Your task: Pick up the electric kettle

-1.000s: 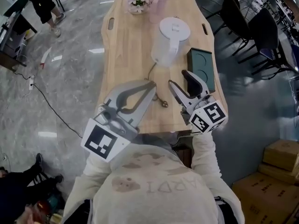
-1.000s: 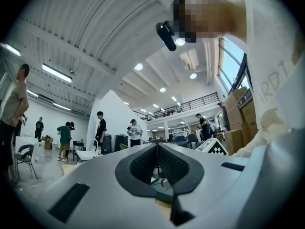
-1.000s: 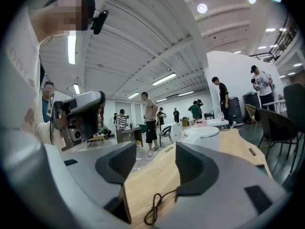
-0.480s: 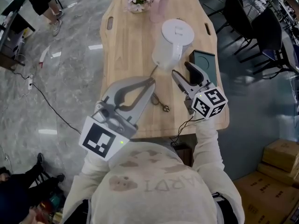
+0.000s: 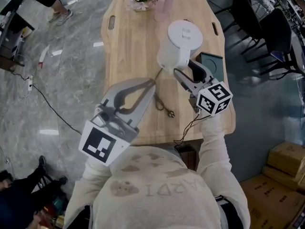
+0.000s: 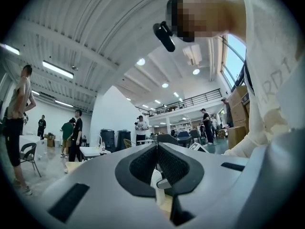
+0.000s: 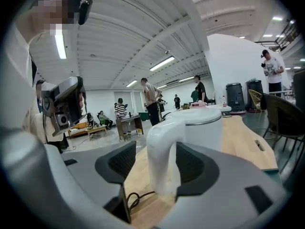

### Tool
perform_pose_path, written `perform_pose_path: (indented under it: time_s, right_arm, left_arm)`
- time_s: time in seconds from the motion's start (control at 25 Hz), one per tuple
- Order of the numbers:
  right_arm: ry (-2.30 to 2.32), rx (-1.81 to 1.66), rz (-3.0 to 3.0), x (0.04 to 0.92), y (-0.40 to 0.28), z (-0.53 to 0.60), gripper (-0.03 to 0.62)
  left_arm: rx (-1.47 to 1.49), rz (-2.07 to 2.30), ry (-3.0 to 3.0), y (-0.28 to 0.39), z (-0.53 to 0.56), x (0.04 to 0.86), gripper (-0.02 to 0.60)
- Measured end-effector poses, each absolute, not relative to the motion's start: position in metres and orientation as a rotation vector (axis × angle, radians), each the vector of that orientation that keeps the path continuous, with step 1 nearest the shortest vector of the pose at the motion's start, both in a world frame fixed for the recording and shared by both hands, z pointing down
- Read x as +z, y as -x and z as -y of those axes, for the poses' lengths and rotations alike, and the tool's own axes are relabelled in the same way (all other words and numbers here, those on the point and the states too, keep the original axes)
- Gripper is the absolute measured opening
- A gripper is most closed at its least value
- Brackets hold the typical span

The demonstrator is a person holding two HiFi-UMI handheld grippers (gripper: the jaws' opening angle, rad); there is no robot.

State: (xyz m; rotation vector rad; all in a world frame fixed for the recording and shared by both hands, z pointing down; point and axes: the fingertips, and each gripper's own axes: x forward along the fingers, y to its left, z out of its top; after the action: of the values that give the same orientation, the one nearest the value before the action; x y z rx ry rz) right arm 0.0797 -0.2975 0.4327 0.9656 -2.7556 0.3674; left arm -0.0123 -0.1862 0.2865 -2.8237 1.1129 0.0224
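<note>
Electric kettle [image 5: 177, 44]: upright on the bench [image 5: 128, 46], handle [image 7: 161, 142] facing you.
Left tool [image 5: 152, 83]: your jaws are closed on nothing, held short of the kettle, likely just clear.
Right tool [image 5: 185, 69]: jaws wide, straddling the handle, ready to grip.
Right gripper view: shows gaps beside the handle that the head view hides.

An open industrial office hall: strip lights [image 6: 57, 69], a mezzanine railing [image 6: 190, 102], chairs [image 5: 272, 28] and cardboard boxes [image 5: 282, 174].

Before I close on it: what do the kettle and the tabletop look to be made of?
Kettle: smooth white plastic by the look, going by its soft sheen and rounded moulded shape. Tabletop: pale wood with visible grain and a satin finish; whether solid or veneer, I cannot tell.
</note>
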Motion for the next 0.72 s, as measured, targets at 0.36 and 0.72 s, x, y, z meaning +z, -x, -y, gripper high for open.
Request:
perform_pose_path:
  time_s: [0.36, 0.72]
  right_arm:
    - [-0.84, 0.398, 2.751, 0.444, -0.063, 0.304, 0.242]
    - [-0.723, 0.395, 2.748, 0.455, -0.045, 0.309, 0.242]
  left_arm:
    - [0.016, -1.135, 2.838, 0.023, 0.198, 0.293, 0.015]
    - [0.008, -1.166, 2.839, 0.034, 0.208, 0.299, 0.015]
